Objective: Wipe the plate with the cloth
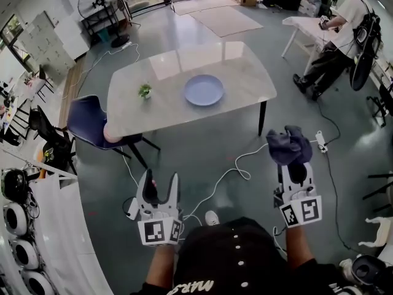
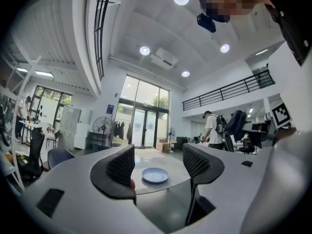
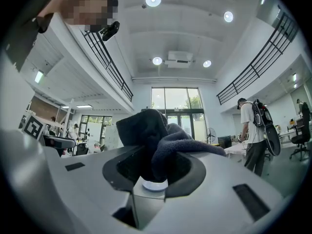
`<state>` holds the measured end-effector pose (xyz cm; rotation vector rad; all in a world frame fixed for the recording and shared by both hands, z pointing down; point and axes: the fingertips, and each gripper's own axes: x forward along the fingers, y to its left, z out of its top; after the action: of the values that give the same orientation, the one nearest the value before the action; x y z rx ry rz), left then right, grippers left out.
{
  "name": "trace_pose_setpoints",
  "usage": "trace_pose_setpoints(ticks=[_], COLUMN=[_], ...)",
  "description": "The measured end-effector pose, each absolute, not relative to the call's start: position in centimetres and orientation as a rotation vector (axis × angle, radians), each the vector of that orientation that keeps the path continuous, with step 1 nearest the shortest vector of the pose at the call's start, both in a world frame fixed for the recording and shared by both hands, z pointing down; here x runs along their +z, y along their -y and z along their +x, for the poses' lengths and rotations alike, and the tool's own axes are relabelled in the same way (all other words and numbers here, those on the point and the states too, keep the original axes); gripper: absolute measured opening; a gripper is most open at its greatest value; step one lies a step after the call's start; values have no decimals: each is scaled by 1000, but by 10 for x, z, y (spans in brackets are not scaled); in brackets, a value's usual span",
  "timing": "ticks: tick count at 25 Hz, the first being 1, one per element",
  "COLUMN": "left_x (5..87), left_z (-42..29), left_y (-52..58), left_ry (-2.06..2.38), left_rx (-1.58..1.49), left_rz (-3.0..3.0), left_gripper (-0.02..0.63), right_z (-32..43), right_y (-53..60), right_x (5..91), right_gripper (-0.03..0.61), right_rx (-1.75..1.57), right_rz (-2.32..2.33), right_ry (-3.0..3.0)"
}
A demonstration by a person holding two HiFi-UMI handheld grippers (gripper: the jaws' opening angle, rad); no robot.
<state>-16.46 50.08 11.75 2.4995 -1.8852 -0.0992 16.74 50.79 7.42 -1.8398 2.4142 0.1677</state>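
A pale blue plate (image 1: pixel 204 90) lies near the middle of the light tabletop (image 1: pixel 245 72), far ahead of both grippers. In the left gripper view the plate (image 2: pixel 155 175) shows between the jaws in the distance. My left gripper (image 1: pixel 161 184) is open and holds nothing; its black pads (image 2: pixel 122 165) stand well apart. My right gripper (image 1: pixel 290 158) is shut on a dark blue-grey cloth (image 1: pixel 288 144), bunched above the jaws. In the right gripper view the cloth (image 3: pixel 158 140) fills the space between the jaws and hides most of the plate.
A small green plant (image 1: pixel 145 90) stands on the table left of the plate. A blue chair (image 1: pixel 87 121) sits at the table's left side. White cables (image 1: pixel 233 168) and a power strip (image 1: pixel 320 141) lie on the floor. A person (image 1: pixel 341 32) stands at the far right.
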Motion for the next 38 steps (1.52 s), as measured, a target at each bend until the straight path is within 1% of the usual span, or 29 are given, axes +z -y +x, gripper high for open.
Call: trace_pose_setpoints(ticks=[6, 13, 23, 38], left_x=[125, 143, 138, 135], left_z=[-174, -172, -162, -116], left_y=[-468, -423, -307, -147], left_ry=[1858, 1841, 1879, 1941], left_rx=[-51, -4, 8, 24], left_rz=[2500, 2474, 2453, 2331], left_gripper=[314, 302, 304, 311], right_z=[155, 158, 171, 214], right_y=[-481, -431, -301, -118], right_x=[82, 103, 93, 79], right_gripper=[98, 98, 98, 98], right_rx=[127, 71, 124, 162], right_rz=[-1861, -1887, -1852, -1740], right_ry=[-2429, -2442, -2431, -2522])
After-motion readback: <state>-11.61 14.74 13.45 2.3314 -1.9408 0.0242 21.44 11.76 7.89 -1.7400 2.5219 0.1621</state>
